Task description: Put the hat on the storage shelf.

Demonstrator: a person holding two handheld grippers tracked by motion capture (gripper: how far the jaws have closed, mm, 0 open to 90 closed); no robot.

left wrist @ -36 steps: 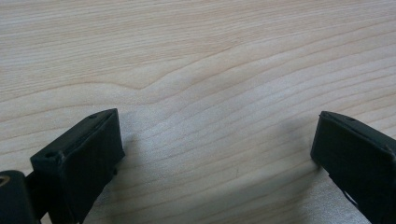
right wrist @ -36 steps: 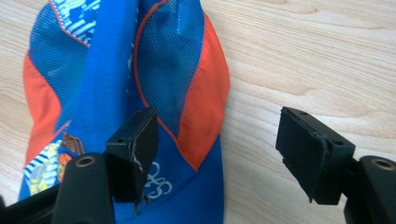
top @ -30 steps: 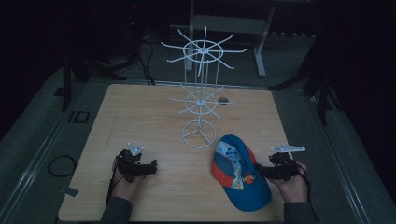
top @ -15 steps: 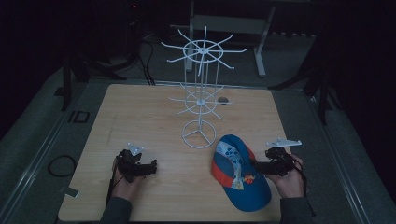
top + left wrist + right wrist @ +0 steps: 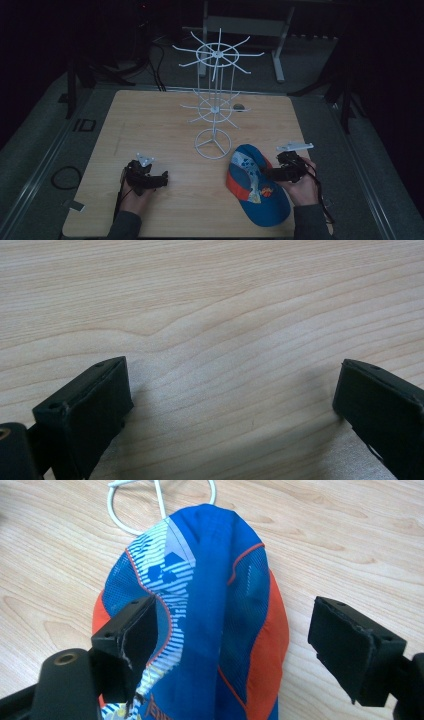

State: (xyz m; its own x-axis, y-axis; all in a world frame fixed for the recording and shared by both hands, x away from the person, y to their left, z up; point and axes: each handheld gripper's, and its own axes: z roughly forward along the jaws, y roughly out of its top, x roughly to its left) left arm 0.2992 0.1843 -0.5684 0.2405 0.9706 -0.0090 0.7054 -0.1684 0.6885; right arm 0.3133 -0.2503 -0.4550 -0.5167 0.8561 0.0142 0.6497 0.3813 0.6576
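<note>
Jaws apart, the right gripper (image 5: 235,645) straddles the cap (image 5: 200,615) by the rack (image 5: 215,100), seemingly to grasp it, while the left gripper (image 5: 230,405), also spread, idles on the table (image 5: 225,300).

A wire stand (image 5: 214,107) stands mid-table (image 5: 150,125); a cap (image 5: 255,185) lies just before it, rightward.

overhead table (image 5: 165,125) view, two close-ups
</note>
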